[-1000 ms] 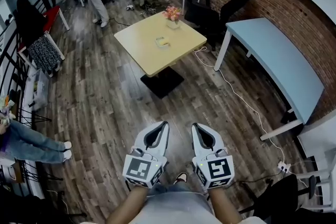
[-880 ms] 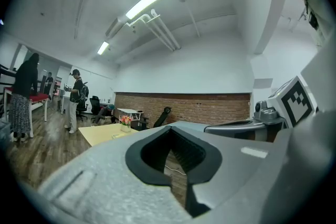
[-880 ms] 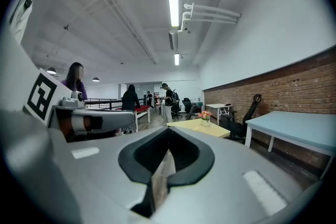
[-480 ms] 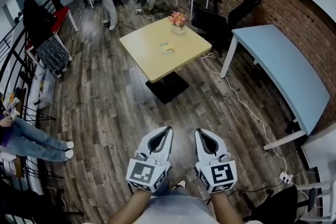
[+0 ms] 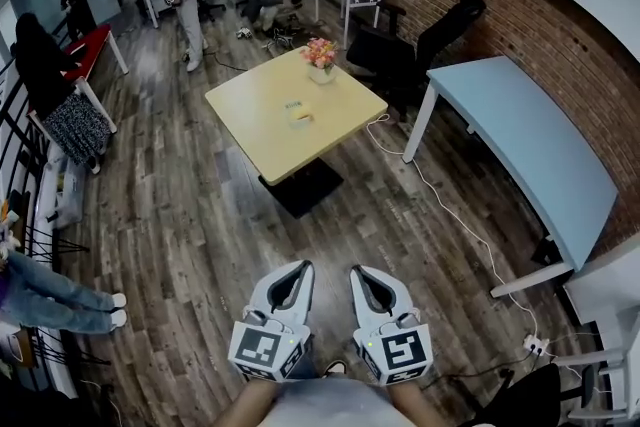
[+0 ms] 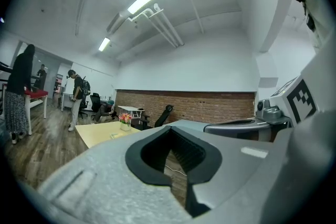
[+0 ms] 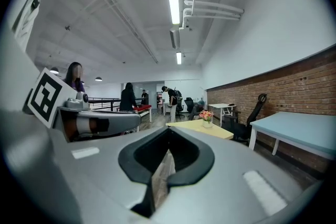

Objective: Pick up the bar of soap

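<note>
Soap (image 5: 301,118), which we take to be the small pale block on the yellow table (image 5: 250,130), lies well apart from us, at 12 o'clock of both grippers. A second small item (image 5: 293,104) sits just beside it at 11 o'clock, and the flowers (image 5: 321,55) stand farther along the tabletop at 1 o'clock. It is too small for us to be sure which of the two items is the bar. Against the head view of half a second ago, the table has slid down and to the left in the frame. The two grippers have sunk toward 6 o'clock, side by side over the floor (image 5: 200,235). What we read a second ago as one speck on the tabletop now shows as two. We judge that we are on the move toward the table, with the reach itself not yet begun. The left gripper (image 5: 298,267) has its jaws pressed together with only a thin slit between them and nothing in it. The right gripper (image 5: 358,272) is likewise closed and empty, as in both earlier frames. A wide stretch of floor separates us from the soap, so the approach is unfinished. One gripper will need to spread its jaws before it can take the bar.
</note>
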Demonstrator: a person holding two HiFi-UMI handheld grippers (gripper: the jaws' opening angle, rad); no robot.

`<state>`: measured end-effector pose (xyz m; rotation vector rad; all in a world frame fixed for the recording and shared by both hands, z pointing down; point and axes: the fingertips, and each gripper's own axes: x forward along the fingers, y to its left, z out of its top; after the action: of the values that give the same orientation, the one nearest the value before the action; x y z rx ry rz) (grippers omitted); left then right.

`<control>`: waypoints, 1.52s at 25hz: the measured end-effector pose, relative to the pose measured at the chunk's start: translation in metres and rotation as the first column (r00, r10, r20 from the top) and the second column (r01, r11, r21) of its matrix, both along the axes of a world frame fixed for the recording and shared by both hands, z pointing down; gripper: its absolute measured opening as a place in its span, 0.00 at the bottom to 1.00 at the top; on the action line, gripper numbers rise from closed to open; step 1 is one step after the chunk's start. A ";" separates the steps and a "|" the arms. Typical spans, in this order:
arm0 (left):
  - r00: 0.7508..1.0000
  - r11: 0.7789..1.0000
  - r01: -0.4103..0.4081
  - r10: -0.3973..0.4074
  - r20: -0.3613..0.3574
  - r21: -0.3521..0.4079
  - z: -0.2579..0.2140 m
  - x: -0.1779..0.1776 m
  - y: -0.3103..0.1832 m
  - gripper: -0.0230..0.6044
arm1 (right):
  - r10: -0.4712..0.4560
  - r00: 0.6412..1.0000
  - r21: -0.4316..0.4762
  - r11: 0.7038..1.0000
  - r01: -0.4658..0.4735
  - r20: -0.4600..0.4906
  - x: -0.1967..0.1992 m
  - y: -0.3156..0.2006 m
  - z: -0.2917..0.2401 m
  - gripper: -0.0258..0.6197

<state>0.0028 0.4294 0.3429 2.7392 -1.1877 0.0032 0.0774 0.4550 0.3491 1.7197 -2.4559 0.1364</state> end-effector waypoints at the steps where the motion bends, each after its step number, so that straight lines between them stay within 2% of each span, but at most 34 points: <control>1: 1.000 1.000 -0.003 0.003 0.000 -0.001 0.000 -0.001 -0.007 0.03 | 0.002 1.000 0.001 1.000 -0.002 0.000 -0.002 -0.007 0.000 0.04; 7: 1.000 1.000 -0.025 0.025 -0.007 -0.007 0.006 -0.012 -0.061 0.03 | 0.016 1.000 -0.028 0.999 -0.017 -0.013 -0.016 -0.058 0.009 0.04; 21: 0.997 0.997 -0.071 0.071 -0.005 -0.002 0.013 -0.068 -0.181 0.03 | 0.040 0.998 -0.054 0.998 -0.043 -0.047 -0.078 -0.177 0.012 0.04; 26: 0.997 0.997 -0.081 0.081 -0.005 0.001 0.014 -0.079 -0.209 0.03 | 0.008 0.999 -0.052 0.999 -0.009 -0.033 -0.100 -0.205 0.014 0.04; 33: 0.998 0.997 -0.068 0.068 -0.020 -0.020 0.018 -0.084 -0.239 0.03 | -0.010 0.999 -0.058 0.998 0.008 -0.040 -0.106 -0.239 0.018 0.04; 38: 0.998 0.998 -0.062 0.061 -0.022 -0.016 0.023 -0.075 -0.270 0.03 | -0.007 0.999 -0.051 0.999 0.006 -0.036 -0.094 -0.271 0.020 0.04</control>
<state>-0.0721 0.1591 0.3654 2.7527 -1.0923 -0.0087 -0.0163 0.1842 0.3696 1.6789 -2.4113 0.1642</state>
